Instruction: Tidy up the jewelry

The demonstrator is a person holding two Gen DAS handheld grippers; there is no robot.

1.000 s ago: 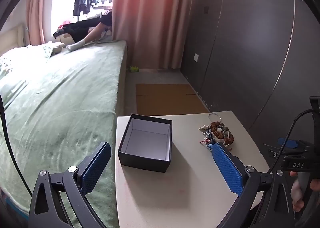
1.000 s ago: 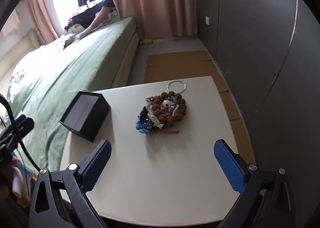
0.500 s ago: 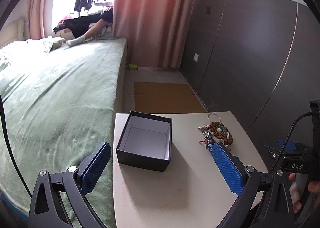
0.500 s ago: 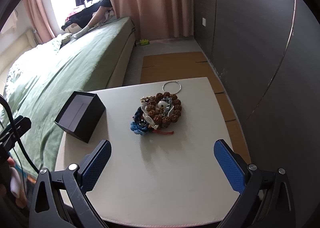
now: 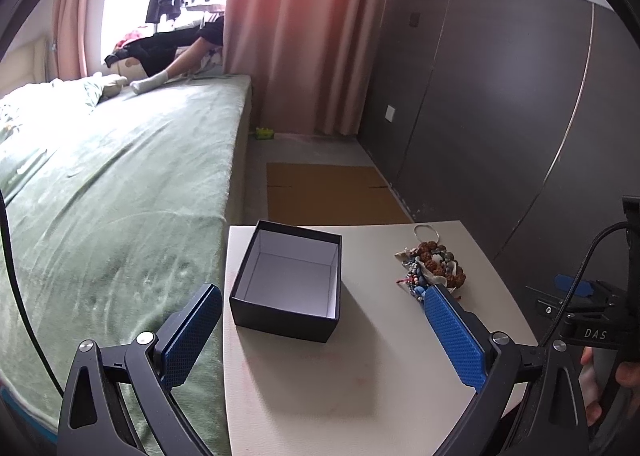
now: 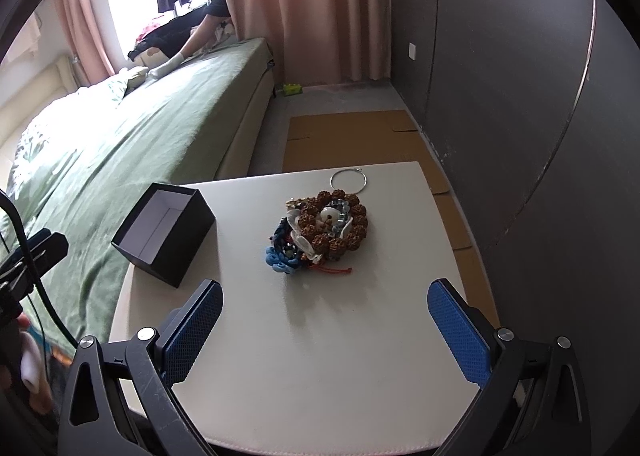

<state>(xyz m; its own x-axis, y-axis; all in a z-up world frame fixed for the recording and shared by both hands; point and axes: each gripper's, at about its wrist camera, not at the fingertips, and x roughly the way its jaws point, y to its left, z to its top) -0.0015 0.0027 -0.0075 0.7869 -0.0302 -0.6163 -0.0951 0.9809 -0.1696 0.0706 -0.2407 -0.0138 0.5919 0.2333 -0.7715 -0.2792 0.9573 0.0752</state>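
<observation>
Barely begun: box [image 5: 289, 283] seemingly empty, jewelry pile [image 6: 322, 228] untouched on table [image 6: 320, 356], left gripper [image 5: 320, 330] and right gripper [image 6: 324, 330] both spread wide, holding nothing.

Both grippers [image 5: 320, 332] [image 6: 324, 324] have black frames with silver screws, blue textured pads [image 5: 454, 336], black cables and a "DAS" marking.

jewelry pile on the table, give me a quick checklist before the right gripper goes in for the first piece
1. Right gripper open and holding nothing: ok.
2. Left gripper open, holding nothing: ok.
3. Black box uncovered, inside bare: ok.
4. Jewelry pile in front of the right gripper, nothing between: ok.
5. Pieces separate enough to lift one alone: not ok; beads, blue cord and red string overlap.
6. Silver ring free of the pile: cannot tell.
</observation>
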